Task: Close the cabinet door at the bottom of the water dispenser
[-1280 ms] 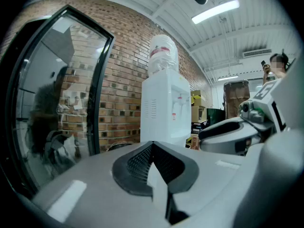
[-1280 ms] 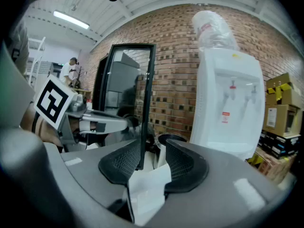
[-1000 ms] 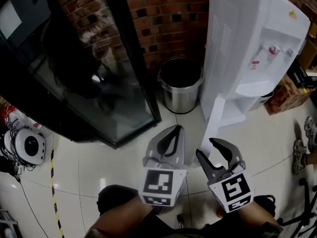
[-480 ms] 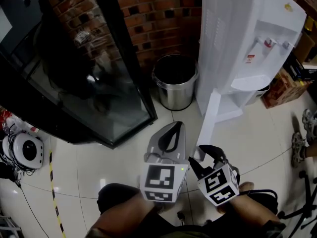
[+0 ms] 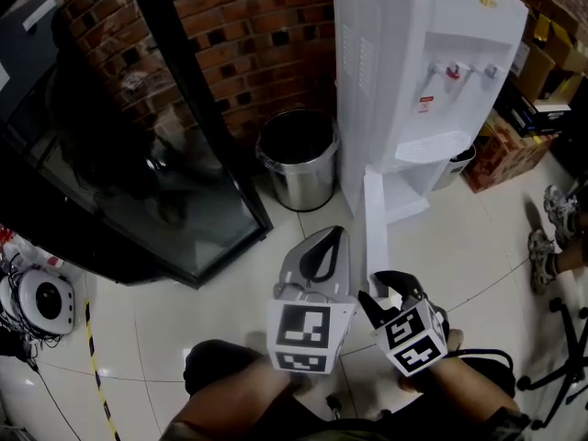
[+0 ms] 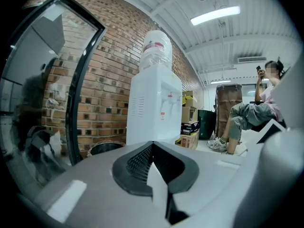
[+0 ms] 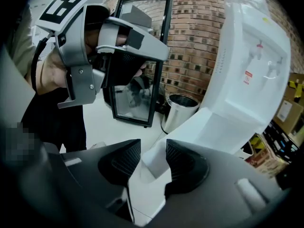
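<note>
The white water dispenser (image 5: 404,81) stands against the brick wall, a bottle on top of it in the left gripper view (image 6: 154,49). Its bottom cabinet door (image 5: 375,219) hangs open, edge-on toward me. My right gripper (image 5: 390,285), black, sits low at the door's free edge. In the right gripper view the door's edge (image 7: 156,172) lies between the closing jaws of the right gripper (image 7: 153,146), and the pads are not clearly pressing on it. My left gripper (image 5: 329,235), grey, hovers just left of the door, shut and empty; its tips meet (image 6: 152,144).
A steel waste bin (image 5: 299,159) stands left of the dispenser. A black glass-fronted cabinet (image 5: 138,163) fills the left side. Cardboard boxes (image 5: 501,141) sit to the right. A seated person (image 6: 247,118) is beyond, feet (image 5: 551,214) on the tiles. A round white device (image 5: 41,301) lies far left.
My right gripper has dropped and tipped downward onto the door's free edge, which now lies between its jaws. The left gripper has shifted slightly, still shut.
</note>
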Motion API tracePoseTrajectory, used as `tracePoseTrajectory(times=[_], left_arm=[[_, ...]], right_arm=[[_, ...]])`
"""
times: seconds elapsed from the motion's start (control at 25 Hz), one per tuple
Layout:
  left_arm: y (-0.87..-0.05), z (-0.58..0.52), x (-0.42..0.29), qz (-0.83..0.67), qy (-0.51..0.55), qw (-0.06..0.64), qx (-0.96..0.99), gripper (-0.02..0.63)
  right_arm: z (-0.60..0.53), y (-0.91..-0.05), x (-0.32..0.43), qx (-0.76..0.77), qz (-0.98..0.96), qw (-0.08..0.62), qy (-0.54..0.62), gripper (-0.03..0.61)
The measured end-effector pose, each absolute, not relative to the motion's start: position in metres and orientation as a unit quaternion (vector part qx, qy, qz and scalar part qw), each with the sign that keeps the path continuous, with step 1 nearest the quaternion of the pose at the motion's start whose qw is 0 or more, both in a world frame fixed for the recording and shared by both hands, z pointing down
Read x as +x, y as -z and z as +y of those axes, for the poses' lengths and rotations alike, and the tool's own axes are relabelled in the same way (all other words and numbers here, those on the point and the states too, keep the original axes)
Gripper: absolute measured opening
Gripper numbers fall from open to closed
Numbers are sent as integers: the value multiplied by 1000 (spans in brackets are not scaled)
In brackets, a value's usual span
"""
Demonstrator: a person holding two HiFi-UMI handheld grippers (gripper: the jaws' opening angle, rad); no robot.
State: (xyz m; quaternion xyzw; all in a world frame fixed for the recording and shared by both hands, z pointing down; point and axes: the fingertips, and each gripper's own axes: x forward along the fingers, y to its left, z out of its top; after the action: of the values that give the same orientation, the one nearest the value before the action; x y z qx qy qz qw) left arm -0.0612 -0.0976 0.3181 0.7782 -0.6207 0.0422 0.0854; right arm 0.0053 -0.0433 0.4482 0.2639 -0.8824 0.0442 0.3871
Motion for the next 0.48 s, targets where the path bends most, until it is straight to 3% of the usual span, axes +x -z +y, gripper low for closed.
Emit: tracePoseTrajectory(times=[0.48], left_arm=[[-317,-107,6,-564,-41,82,820,0]], right_arm=[[-104,-449,127,407,-824,385,-87,97]])
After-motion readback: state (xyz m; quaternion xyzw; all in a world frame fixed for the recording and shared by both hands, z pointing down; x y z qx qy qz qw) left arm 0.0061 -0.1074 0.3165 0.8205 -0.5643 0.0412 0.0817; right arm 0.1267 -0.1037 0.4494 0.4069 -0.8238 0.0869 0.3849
